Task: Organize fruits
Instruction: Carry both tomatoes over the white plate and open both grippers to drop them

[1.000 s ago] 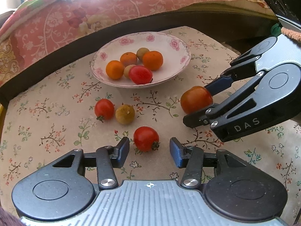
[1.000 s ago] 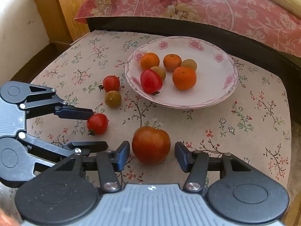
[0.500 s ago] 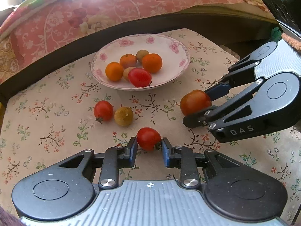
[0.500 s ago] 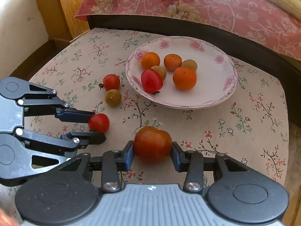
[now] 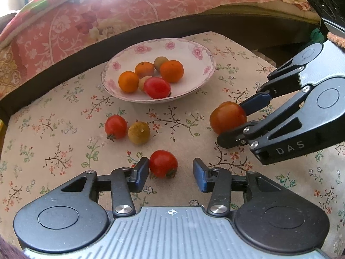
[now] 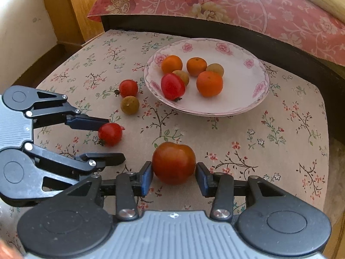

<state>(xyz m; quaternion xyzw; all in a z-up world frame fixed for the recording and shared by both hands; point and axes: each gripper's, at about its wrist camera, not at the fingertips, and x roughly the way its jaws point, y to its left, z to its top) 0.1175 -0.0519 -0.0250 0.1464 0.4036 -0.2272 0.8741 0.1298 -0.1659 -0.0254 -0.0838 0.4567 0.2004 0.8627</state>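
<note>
Left gripper (image 5: 171, 171) was opening, small red tomato (image 5: 163, 163) loose between its jaws. Right gripper (image 6: 174, 178) was opening around large tomato (image 6: 173, 162), pads seemingly touching.

Tablecloth (image 5: 64, 142): beige, printed with small floral sprigs. Plate (image 5: 200, 64): white, pink roses on the rim. Plate contents: three orange fruits (image 5: 171, 70), one red tomato (image 5: 157, 87). On the cloth: small red tomatoes (image 5: 163, 163), one olive-brown fruit (image 5: 139, 132), one orange-red tomato (image 6: 173, 162). Bedding (image 6: 237, 4): pink floral.
</note>
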